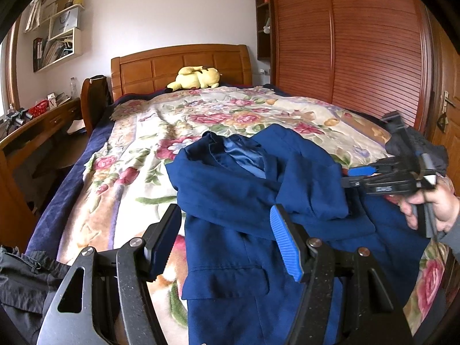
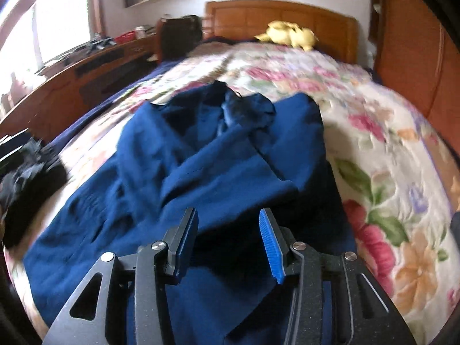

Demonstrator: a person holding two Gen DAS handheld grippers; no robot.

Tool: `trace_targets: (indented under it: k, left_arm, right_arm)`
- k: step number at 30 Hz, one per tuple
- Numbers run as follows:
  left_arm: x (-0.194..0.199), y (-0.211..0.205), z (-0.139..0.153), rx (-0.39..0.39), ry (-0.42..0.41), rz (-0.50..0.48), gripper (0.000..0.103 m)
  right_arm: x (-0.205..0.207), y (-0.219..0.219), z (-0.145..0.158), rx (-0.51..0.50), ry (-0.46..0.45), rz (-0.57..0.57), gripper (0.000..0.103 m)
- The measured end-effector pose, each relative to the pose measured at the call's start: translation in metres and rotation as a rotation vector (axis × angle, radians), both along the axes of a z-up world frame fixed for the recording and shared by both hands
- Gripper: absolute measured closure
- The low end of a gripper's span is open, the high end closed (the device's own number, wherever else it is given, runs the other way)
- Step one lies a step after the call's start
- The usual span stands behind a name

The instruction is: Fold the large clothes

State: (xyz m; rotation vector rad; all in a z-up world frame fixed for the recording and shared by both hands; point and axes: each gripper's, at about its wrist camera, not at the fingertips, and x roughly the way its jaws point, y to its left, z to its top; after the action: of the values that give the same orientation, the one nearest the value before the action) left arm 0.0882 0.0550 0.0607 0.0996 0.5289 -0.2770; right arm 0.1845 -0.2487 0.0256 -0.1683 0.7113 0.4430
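Right gripper (image 2: 228, 241) fingers part-open, empty, over blue jacket (image 2: 201, 166) hem; jacket runs lengthwise toward headboard (image 2: 287, 17). Left gripper (image 1: 227, 238) open, empty, at its left edge.

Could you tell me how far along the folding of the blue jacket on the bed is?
Done: the jacket lies on the bedspread with a sleeve folded across its chest. In hand: nothing; the left gripper and right gripper stand open above the cloth. Left: the lower half still lies unfolded and rumpled.
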Motion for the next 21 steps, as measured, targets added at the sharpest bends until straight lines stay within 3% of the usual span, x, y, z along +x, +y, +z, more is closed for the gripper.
trace_targets:
  k: [4,8,9,10,11,12,16,21]
  left_arm:
    - [-0.001,0.001,0.000,-0.006,0.004,-0.001,0.038]
    - [0.000,0.001,0.000,-0.007,0.006,-0.002,0.038]
    - [0.000,0.001,0.000,-0.007,0.005,-0.001,0.038]
    - [-0.001,0.001,0.000,-0.007,0.005,-0.001,0.038]
    - [0.000,0.001,0.001,-0.006,0.004,-0.001,0.038]
    - [-0.001,0.002,0.001,-0.006,0.002,0.001,0.038]
    - [-0.003,0.010,0.005,-0.021,-0.011,0.011,0.038]
    - [-0.005,0.024,0.014,-0.041,-0.032,0.039,0.038]
  right_arm:
    - [0.033,0.000,-0.017,0.074,0.120,-0.032,0.057]
    - [0.052,0.003,-0.015,0.083,0.130,-0.044,0.057]
    - [0.057,0.008,-0.012,0.053,0.113,-0.045,0.057]
    - [0.060,0.009,-0.010,0.032,0.095,-0.044,0.068]
    - [0.063,0.013,-0.007,0.015,0.079,-0.037,0.086]
    - [0.066,0.018,0.000,0.003,0.057,-0.025,0.091]
    - [0.053,0.034,0.033,0.024,-0.069,0.056,0.099]
    - [0.030,0.081,0.086,0.072,-0.199,0.202,0.099]
